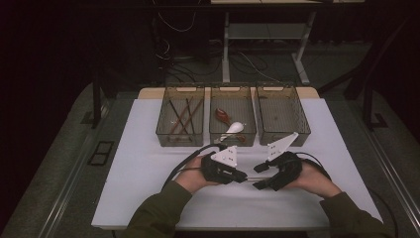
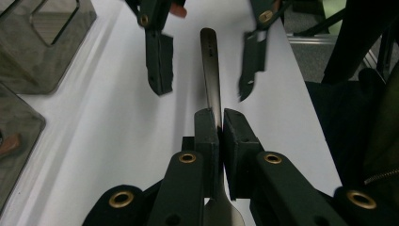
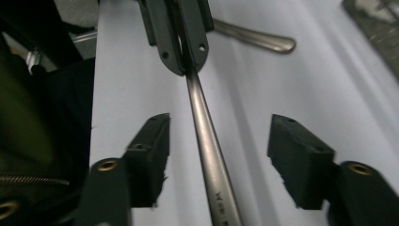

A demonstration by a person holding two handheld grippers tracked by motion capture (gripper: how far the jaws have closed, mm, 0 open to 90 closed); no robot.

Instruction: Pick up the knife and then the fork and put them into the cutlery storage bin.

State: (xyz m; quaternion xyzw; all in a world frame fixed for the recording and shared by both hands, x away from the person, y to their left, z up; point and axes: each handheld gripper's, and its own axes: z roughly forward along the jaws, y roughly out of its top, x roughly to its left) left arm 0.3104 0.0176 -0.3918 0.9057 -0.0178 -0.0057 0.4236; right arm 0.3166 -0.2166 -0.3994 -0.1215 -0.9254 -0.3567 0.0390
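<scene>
Left gripper, lower centre of the high view, clamped on a metal utensil handle above the white table. In the left gripper view, handle running up the middle of the frame from the pinched pads. Right gripper parted, pads either side of the handle's far end, not touching. Three clear bins along the upper middle.
</scene>
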